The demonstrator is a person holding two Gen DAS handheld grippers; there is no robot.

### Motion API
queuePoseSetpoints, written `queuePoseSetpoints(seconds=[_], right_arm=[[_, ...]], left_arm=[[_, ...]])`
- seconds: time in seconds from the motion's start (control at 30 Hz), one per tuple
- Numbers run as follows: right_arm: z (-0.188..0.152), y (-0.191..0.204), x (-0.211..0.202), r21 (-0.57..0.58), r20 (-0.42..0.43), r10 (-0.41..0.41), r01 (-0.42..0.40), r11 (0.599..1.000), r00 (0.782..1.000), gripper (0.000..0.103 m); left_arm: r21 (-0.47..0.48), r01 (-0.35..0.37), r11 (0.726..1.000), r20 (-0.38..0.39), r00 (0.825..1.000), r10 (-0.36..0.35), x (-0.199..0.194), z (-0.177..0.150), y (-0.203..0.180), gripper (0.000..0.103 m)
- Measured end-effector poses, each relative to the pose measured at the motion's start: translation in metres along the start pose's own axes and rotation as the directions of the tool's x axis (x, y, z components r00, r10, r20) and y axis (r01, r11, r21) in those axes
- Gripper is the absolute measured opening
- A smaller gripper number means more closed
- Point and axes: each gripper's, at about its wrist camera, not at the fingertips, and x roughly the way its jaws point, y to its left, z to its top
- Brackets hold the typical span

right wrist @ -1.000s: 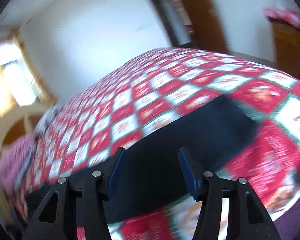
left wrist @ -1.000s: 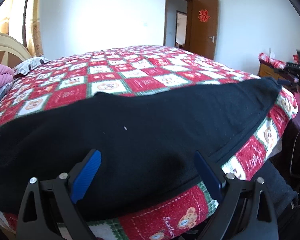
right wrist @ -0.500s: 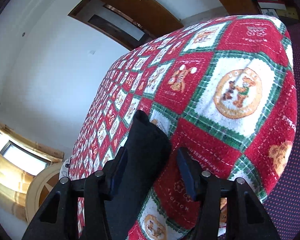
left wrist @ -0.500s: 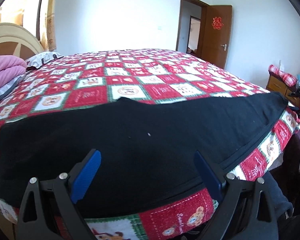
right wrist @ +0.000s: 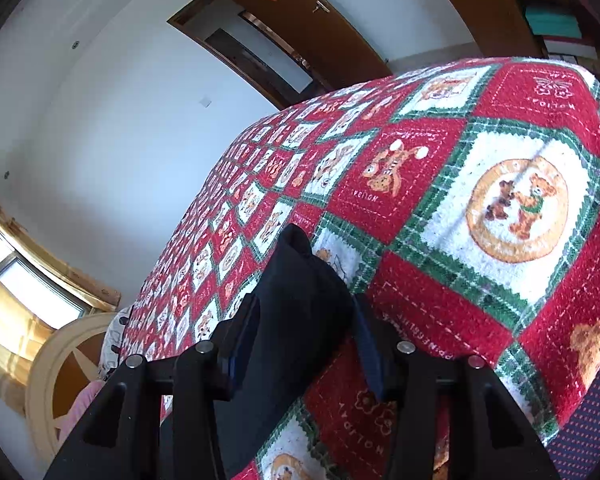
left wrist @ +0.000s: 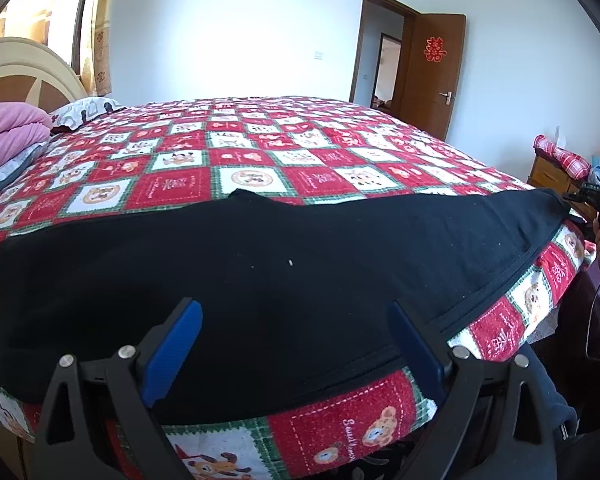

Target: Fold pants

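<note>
A red, white and green patchwork bedspread [left wrist: 260, 168] covered the bed, and black pants [left wrist: 260, 264] lay stretched flat along its near edge. The left gripper [left wrist: 296, 340] hovered over the waist end, its blue-padded jaws spread wide with nothing between them. At the far leg end, the right gripper [right wrist: 304, 344] had its jaws just closing around the cuff, the fabric standing between the pads.

A: The pants [right wrist: 296, 320] run down behind the right gripper [right wrist: 304, 344]; I can't tell if the pads press them.
B: The bed's [left wrist: 260, 152] left edge is cut off.
</note>
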Motion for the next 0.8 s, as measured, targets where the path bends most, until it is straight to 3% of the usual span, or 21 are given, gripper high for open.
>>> queuePoseSetpoints(seconds=[0.03,0.07,0.13,0.37,0.57,0.8], right_arm=[[-0.001,0.001,0.0,-0.002,0.011,-0.005,0.005,1.0,1.0,0.038],[-0.001,0.001,0.001,-0.001,0.018,-0.016,0.016,1.0,1.0,0.023],[-0.001,0.0,0.002,0.011,0.015,0.002,-0.002,1.0,1.0,0.012],[-0.004,0.007,0.002,-0.017,0.037,0.018,-0.018,1.0,0.999,0.011],[-0.016,0.049,-0.009,-0.202,0.082,0.076,-0.059,0.978,0.994,0.011],[-0.042,0.092,-0.014,-0.369,0.05,0.138,-0.111,0.923,0.989,0.011]], left_arm=[[-0.005,0.0,1.0,0.0,1.0,0.0,0.0,0.0,0.001,0.096],[-0.01,-0.001,1.0,-0.001,1.0,0.0,0.0,-0.001,0.002,0.096],[-0.018,-0.002,1.0,-0.003,1.0,0.002,0.001,-0.002,0.003,0.096],[-0.04,-0.002,0.999,-0.007,1.0,0.001,0.004,-0.004,0.008,0.096],[-0.068,0.006,0.998,-0.012,1.0,-0.007,0.007,-0.006,0.013,0.096],[-0.09,-0.021,0.996,-0.013,1.0,0.02,0.01,-0.006,0.023,0.096]])
